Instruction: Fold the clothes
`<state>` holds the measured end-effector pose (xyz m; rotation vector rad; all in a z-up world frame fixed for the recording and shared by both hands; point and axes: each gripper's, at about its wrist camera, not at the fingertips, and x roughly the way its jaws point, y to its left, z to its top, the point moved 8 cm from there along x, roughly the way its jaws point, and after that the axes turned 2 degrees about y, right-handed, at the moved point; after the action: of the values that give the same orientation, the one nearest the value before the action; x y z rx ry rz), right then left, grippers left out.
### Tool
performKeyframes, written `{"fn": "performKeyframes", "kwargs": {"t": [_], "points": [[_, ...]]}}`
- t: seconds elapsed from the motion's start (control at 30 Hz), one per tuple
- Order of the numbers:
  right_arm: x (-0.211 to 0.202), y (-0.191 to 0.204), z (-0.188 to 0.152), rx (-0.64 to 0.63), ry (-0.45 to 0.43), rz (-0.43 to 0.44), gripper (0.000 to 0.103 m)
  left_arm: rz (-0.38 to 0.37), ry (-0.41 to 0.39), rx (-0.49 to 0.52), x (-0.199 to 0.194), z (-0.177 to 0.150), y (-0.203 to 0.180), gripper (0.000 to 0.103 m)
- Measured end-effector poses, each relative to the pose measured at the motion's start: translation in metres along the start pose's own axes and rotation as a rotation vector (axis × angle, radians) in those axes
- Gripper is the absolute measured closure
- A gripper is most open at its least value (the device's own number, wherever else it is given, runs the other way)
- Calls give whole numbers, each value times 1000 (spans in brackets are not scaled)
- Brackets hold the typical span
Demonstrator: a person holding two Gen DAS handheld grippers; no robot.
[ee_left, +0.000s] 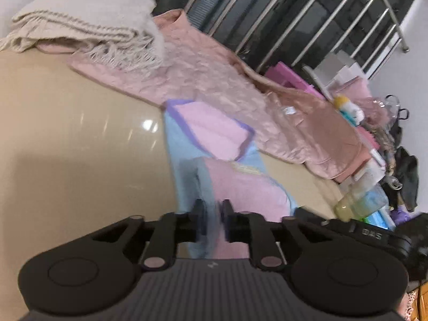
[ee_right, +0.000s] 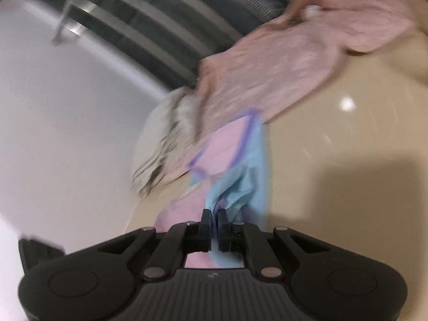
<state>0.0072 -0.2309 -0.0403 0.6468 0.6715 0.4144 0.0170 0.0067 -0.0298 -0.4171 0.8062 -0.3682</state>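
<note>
Glossy beige table (ee_left: 67, 133), white wall (ee_right: 53, 107), steel-barred dark window (ee_left: 294, 13).

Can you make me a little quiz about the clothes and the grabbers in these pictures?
1. True or false: the right gripper pinches the pink and blue garment.
2. What lies on top of the pink quilted jacket? A) beige fringed blanket B) a shoe C) a book
3. Fill in: the clothes lie on a shiny ____ table.

Key: 1 true; 2 A; 3 beige.
</note>
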Motion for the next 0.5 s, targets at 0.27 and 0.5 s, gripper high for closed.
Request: {"fn": "performKeyframes", "kwargs": {"t": [0.27, 0.5], "points": [[15, 53, -22, -441, -13, -178, 67, -37, 7, -6, 4, -7, -9, 76], [15, 28, -17, -185, -5, -70, 102, -48, 2, 9, 0, -12, -9, 91]]}}
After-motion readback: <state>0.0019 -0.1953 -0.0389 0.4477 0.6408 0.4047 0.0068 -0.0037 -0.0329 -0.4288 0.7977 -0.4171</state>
